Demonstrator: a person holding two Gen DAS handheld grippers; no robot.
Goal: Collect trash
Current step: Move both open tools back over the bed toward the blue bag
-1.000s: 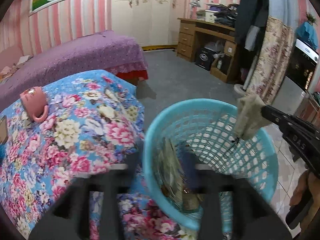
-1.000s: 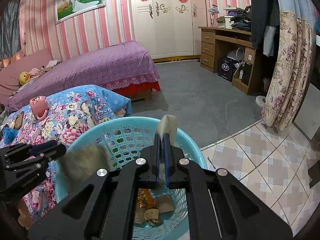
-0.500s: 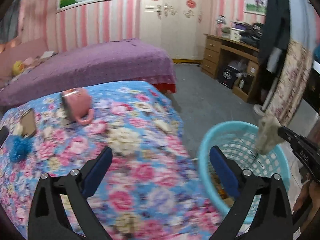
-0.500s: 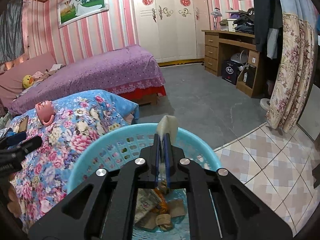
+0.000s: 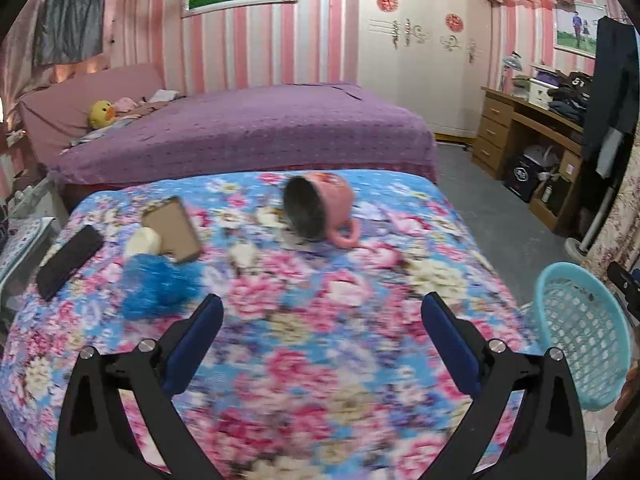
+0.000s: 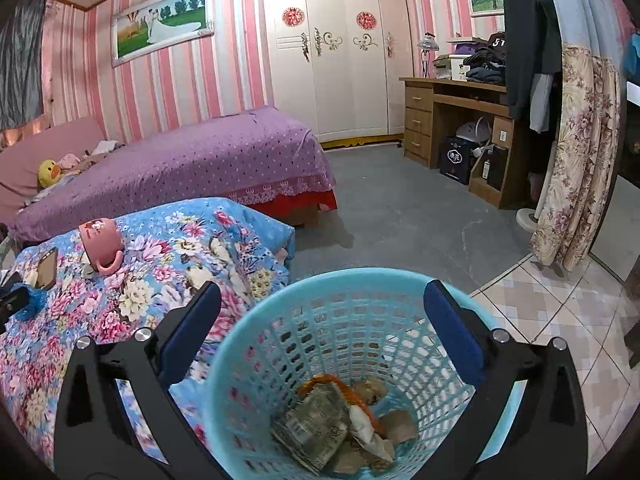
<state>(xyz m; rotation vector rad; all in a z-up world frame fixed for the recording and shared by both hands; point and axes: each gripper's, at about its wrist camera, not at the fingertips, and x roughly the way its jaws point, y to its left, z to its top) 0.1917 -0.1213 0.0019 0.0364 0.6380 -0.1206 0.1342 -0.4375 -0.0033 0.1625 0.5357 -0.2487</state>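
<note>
1. Since a second ago, my right gripper (image 6: 322, 322) has let go of the pale scrap it pinched; its jaws have just been opening and now stand wide with nothing between them, above the blue basket (image 6: 256, 344). My left gripper (image 5: 322, 330) has swung away from the basket to face the floral cover (image 5: 360, 360), jaws spread and empty.
2. Collected trash (image 6: 340, 424) lies in the bottom of the basket: crumpled paper and wrappers, light and soft by the look of them.
3. What I judge still to be trash sits at the far left of the cover: a pale wad (image 5: 144, 242) touching a blue fluffy tuft (image 5: 158, 286).
4. I expect both to be nearly weightless and squashy. Pinching the wad across its middle should hold it; the tuft is loose, so I would close on its bulk, not its fringe.
5. Just beside the wad lie a phone (image 5: 174, 228) and a dark remote (image 5: 70, 262), rigid and not trash, I think.
6. Further right, a pink mug (image 5: 320, 208) lies on its side: hard, breakable, free to roll.
</note>
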